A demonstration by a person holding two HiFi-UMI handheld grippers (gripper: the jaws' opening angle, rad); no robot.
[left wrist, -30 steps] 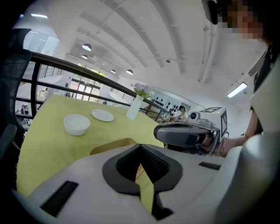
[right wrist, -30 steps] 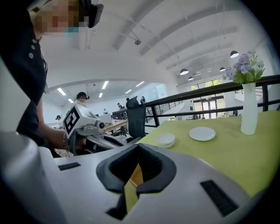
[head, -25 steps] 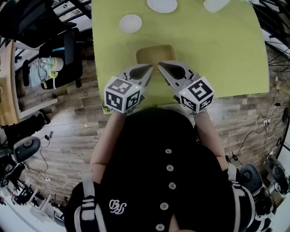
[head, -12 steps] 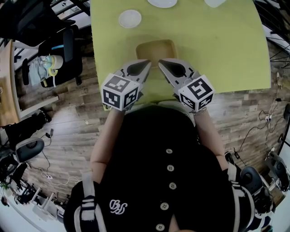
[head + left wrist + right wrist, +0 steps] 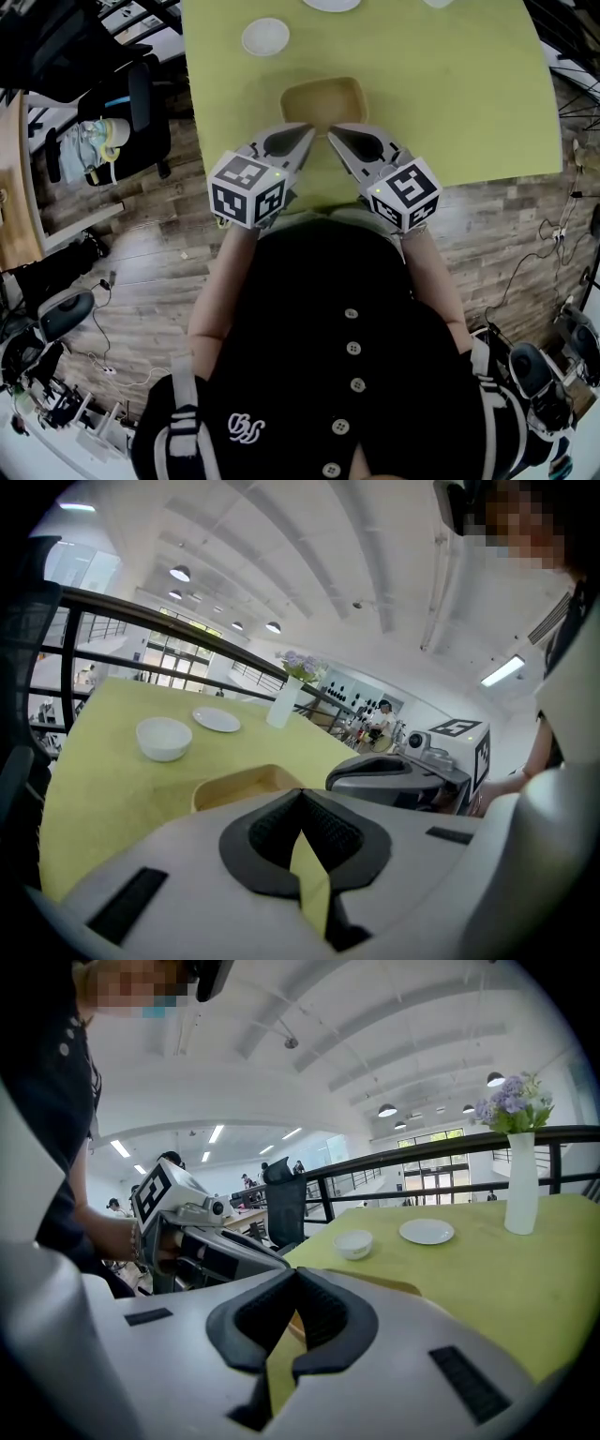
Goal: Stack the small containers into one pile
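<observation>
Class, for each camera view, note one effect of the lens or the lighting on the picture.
Head view: the fisheye bends the floor planks into curves. Left gripper view: the railing bows, and black vignette fills the corners. Right gripper view: the ceiling lamps glow bright.

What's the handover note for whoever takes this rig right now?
Left gripper: shut, empty.
Right gripper: shut, empty.
Both are side by side at the near edge of the green table, tips toward the tan square container.
The white bowl stands apart, farther back on the left; the white plate lies beyond it.
Done: nothing stacked.
Left: gather the containers into one pile.
</observation>
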